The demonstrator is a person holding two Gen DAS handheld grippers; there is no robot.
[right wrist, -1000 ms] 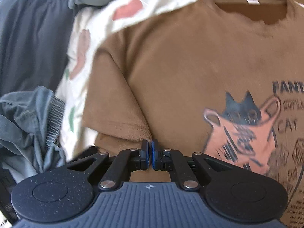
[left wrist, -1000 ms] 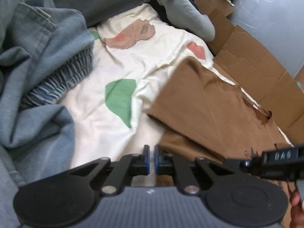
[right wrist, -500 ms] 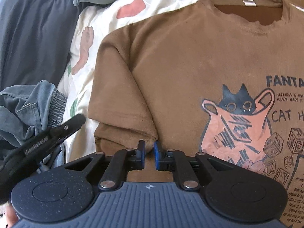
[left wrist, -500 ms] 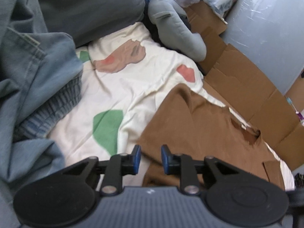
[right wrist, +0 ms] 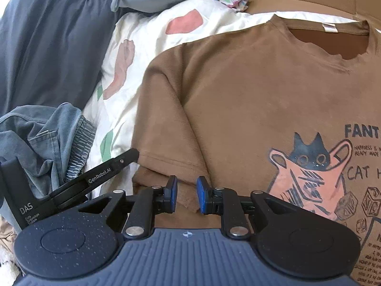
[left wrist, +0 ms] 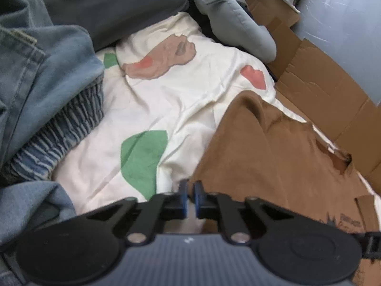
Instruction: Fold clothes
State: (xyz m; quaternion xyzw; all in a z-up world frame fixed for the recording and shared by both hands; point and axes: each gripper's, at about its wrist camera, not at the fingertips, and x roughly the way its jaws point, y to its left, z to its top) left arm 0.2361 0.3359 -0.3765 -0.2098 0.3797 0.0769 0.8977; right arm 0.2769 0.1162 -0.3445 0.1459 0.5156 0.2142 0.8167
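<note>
A brown T-shirt [right wrist: 238, 95] with a cat print lies front up on a cream patterned sheet [left wrist: 178, 100], its collar at the far side. My left gripper [left wrist: 190, 191] is shut at the lower corner of the shirt's sleeve [right wrist: 162, 124], with brown cloth between its blue pads. In the right wrist view its black finger [right wrist: 112, 166] reaches the sleeve hem from the left. My right gripper [right wrist: 186, 194] hovers just over the shirt's side below that sleeve. Its jaws are opening and its pads stand apart, with brown fabric under the gap but not pressed.
A heap of blue denim [left wrist: 47, 83] lies left of the sheet, also seen as denim [right wrist: 42, 131] beside the left gripper. A grey plush cushion [left wrist: 233, 23] and dark grey cloth [right wrist: 47, 35] lie at the far side. Flattened cardboard [left wrist: 321, 83] borders the shirt.
The left gripper opened, shifted to the sleeve's corner and shut there. The right gripper's pads went from shut to apart, and it lifted a little off the shirt.
</note>
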